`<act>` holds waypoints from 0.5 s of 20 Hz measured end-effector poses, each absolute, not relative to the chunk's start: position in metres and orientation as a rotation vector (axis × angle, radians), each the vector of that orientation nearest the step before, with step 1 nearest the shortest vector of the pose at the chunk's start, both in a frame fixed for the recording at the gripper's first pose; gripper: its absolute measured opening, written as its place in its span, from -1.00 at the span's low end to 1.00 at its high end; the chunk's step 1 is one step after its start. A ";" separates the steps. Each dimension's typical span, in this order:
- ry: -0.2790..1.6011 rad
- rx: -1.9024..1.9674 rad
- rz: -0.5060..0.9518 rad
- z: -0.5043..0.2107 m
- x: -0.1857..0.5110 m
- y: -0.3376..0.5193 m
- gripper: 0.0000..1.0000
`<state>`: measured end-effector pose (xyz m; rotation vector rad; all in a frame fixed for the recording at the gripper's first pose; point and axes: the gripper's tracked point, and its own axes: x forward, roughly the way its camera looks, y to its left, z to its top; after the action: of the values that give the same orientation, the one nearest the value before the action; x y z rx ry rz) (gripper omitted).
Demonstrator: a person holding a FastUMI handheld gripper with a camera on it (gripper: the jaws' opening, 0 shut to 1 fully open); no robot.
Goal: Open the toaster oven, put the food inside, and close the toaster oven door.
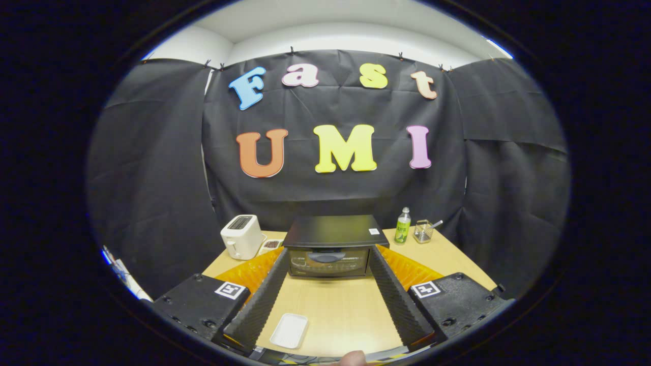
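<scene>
A black toaster oven [330, 244] stands on the wooden table [335, 310], straight ahead beyond my fingertips. Its glass door with a curved handle [326, 257] is closed. My gripper [329, 253] is open, its two fingers [264, 300] spread wide with bare tabletop between them, and nothing is held. A small white rectangular tray [289, 330] lies on the table between the fingers, close to the left one, near the front edge. I cannot tell any food on it.
A white pop-up toaster [242, 236] stands left of the oven with a small dish [270, 245] beside it. A green bottle [403, 225] and a wire holder [423, 231] stand to the oven's right. A fingertip [352, 359] shows at the table's near edge.
</scene>
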<state>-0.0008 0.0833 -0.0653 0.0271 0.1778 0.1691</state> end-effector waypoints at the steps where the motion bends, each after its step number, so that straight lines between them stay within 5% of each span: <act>1: 0.179 0.030 0.171 -0.066 -0.004 0.085 1.00; 10: 0.205 0.030 0.192 -0.075 -0.005 0.096 1.00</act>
<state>-0.0055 0.0963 -0.0747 0.0297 0.2055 0.1920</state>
